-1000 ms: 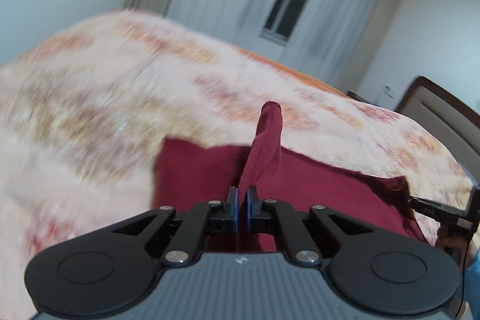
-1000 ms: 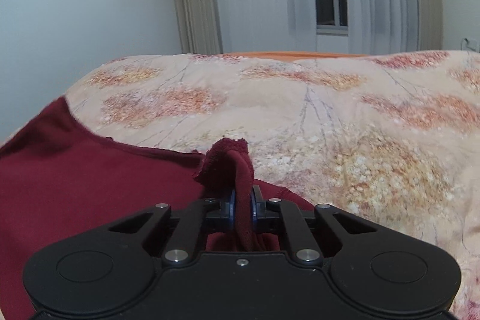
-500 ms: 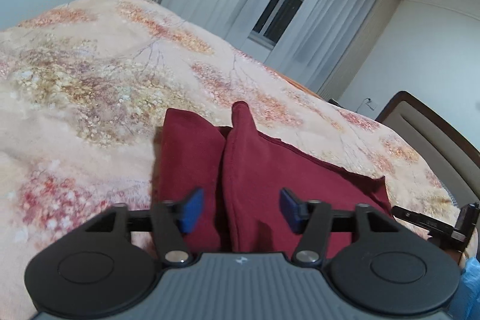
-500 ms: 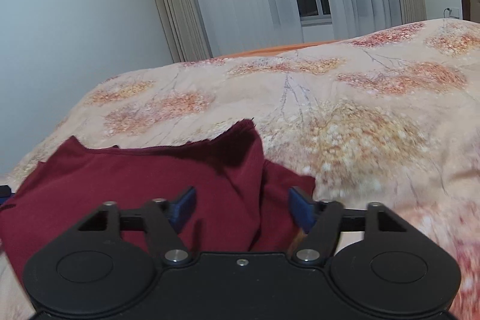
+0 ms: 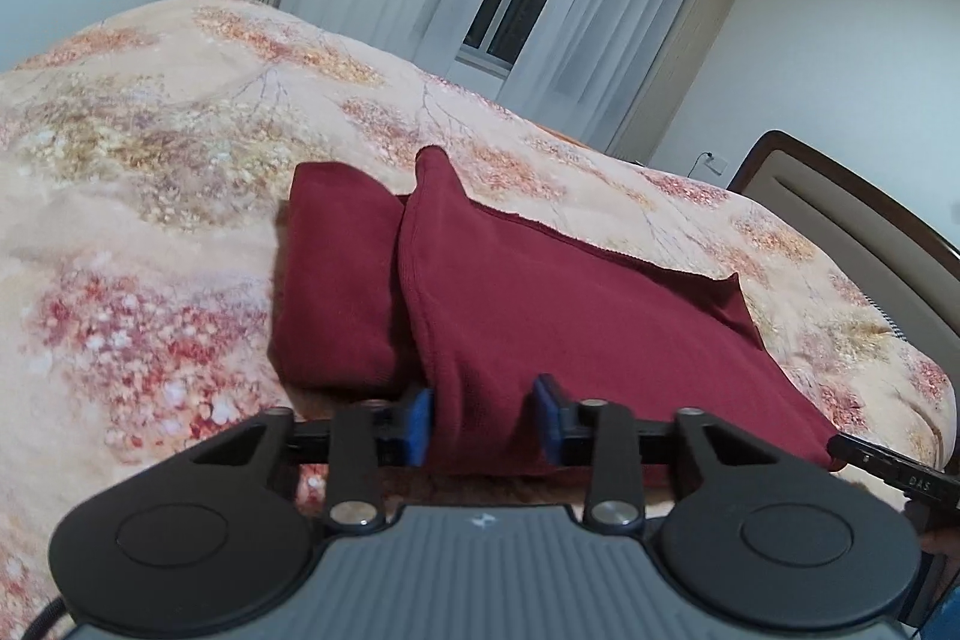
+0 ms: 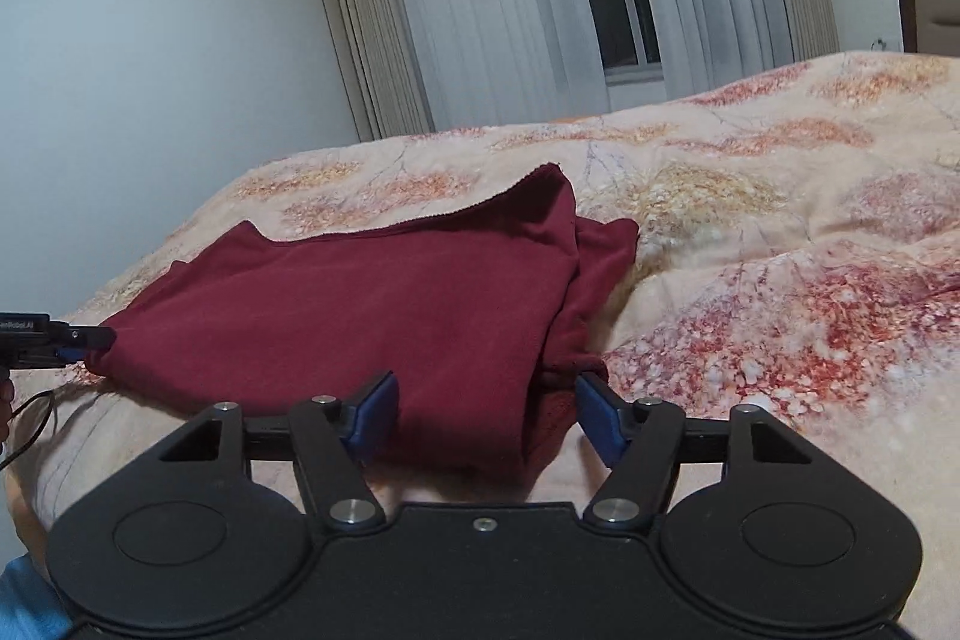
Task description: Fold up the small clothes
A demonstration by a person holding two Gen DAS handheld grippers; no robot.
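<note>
A dark red garment [image 5: 540,316] lies folded over itself on the floral bedspread [image 5: 150,196]; it also shows in the right wrist view [image 6: 372,304]. My left gripper [image 5: 483,427] is open, its blue pads either side of the garment's near left corner fold, not pinching it. My right gripper [image 6: 486,409] is open wide, straddling the garment's near right corner. The upper layer's two far corners stand up slightly in peaks. The right gripper's tip [image 5: 888,466] shows at the left view's right edge; the left gripper's tip [image 6: 54,340] shows at the right view's left edge.
The bed's dark wooden headboard [image 5: 852,196] stands to the right. White curtains and a window [image 6: 618,22] fill the far wall. The bedspread [image 6: 780,280] spreads wide around the garment. A cable [image 6: 30,418] hangs near the left edge.
Both grippers were shut on the garment's corners a second ago. They have opened and let go, and the folded-over layer now rests on the lower layer. Both grippers have drawn back slightly.
</note>
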